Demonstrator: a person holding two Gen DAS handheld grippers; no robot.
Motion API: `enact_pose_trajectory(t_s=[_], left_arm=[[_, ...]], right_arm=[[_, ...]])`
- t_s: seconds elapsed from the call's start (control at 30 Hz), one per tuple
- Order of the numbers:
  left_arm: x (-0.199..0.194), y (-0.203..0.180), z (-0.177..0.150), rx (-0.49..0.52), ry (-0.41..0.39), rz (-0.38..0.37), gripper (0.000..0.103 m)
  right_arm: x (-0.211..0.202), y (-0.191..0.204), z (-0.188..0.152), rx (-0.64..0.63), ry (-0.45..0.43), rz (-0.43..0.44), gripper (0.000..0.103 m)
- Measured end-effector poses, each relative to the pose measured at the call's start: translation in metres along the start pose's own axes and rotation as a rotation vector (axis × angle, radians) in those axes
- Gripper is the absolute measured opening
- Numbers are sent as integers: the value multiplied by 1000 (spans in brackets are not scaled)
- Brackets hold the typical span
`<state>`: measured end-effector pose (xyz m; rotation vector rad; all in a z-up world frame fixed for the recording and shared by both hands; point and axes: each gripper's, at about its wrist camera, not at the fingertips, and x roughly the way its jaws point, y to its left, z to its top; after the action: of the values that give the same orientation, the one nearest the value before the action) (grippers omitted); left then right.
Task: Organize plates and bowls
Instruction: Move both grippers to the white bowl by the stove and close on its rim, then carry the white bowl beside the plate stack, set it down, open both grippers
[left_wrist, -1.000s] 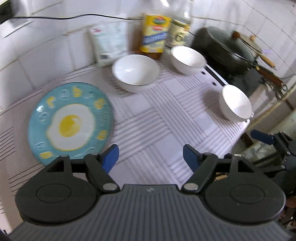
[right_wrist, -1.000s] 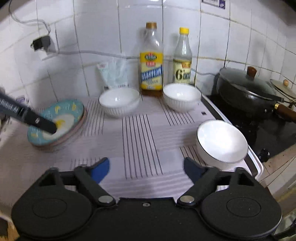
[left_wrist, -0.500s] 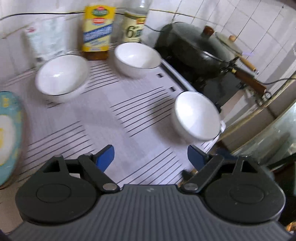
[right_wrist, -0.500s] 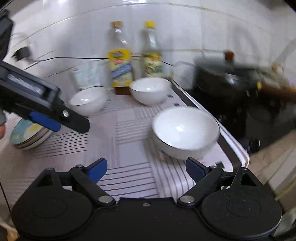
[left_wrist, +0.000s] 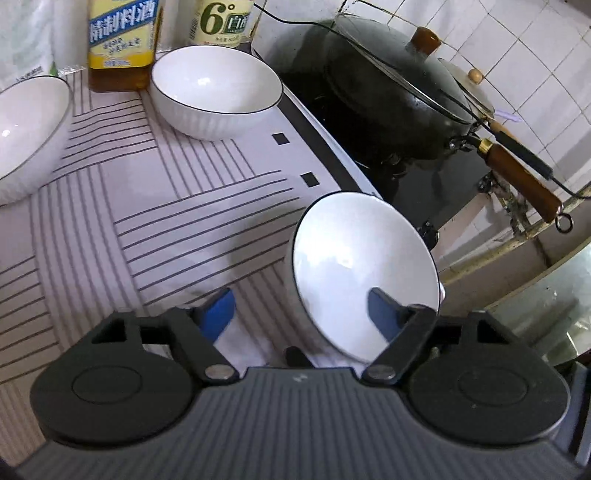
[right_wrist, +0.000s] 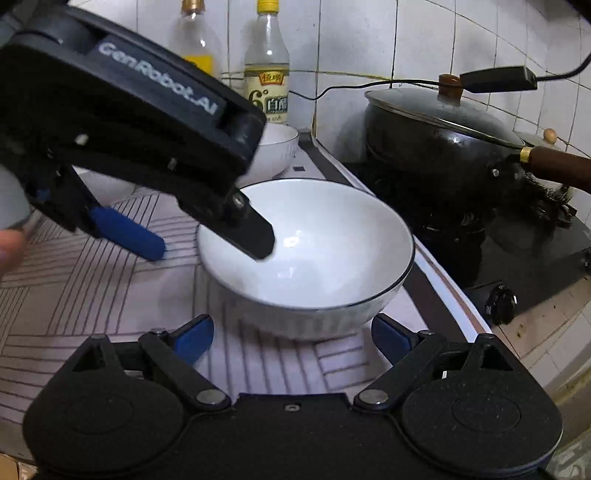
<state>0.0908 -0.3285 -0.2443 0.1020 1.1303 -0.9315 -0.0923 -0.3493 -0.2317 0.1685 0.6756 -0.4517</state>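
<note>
A white bowl with a dark rim (left_wrist: 354, 258) (right_wrist: 332, 251) sits at the right edge of the striped mat. My left gripper (left_wrist: 301, 310) is open and straddles its near wall: one finger is inside the bowl, the other outside on the mat. In the right wrist view the left gripper (right_wrist: 214, 236) reaches in from the upper left. My right gripper (right_wrist: 291, 336) is open just in front of the same bowl, empty. Two more white bowls stand behind, one by the bottles (left_wrist: 216, 92) and one at the left edge (left_wrist: 26, 129).
Two bottles (left_wrist: 122, 40) (right_wrist: 266, 62) stand against the tiled wall. A black lidded wok (left_wrist: 399, 88) (right_wrist: 436, 147) with a wooden handle sits on the stove right of the mat. The counter edge drops off at the right.
Both grippers have moved in on the right-hand bowl. The left gripper swung right and now straddles its wall; the blue egg plate has left its view.
</note>
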Motion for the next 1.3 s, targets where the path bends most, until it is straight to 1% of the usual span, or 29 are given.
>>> enact_pose_trajectory(t_s=[0.03,0.07,0.13,0.2,0.23,0.27,0.33,0.37,0.47,0.57,0.63,0.73,0.83,1.0,1.13,1.3], left_arm=[[3,0,1,-3,2,1,60],[6,-1,1,-6,6,1,56],[9,0,1,-14,12,-3,35],[10,-4,-1,4,2,7,31],[11,-7,-3,22,-4,24,26],[11,-9,-5,40,-7,37,25],[13,-11,-9,58,-22,57,21],[14,-10,-11,57,-23,57,20],[14,-7,-12,54,-18,44,20],[8,-5,-13,53,-18,43,20],[3,-4,-16,57,-17,56,20],[-11,0,-19,66,-18,71,20],[-28,9,-21,65,-14,79,21],[-60,30,-30,75,-19,81,23],[-82,47,-38,69,-17,124,23],[-104,72,-47,30,-20,165,23]], right_arm=[[1,-4,0,4,-14,21,95],[3,-7,-1,5,-24,36,95],[7,-12,0,1,-40,54,95],[10,-18,0,-1,-57,75,95],[13,-21,1,3,-57,98,95],[15,-23,0,8,-60,116,95],[19,-26,-3,4,-86,135,96],[19,-26,-6,-6,-106,134,95],[17,-21,-9,-19,-123,122,95],[14,-18,-10,-27,-124,120,94],[13,-18,-9,-16,-112,131,94],[6,-9,-8,-36,-111,141,94],[-1,4,-5,-61,-113,152,94],[-13,32,-3,-64,-126,181,94],[-19,55,-4,-71,-132,218,94],[-19,86,-4,-94,-134,277,94]])
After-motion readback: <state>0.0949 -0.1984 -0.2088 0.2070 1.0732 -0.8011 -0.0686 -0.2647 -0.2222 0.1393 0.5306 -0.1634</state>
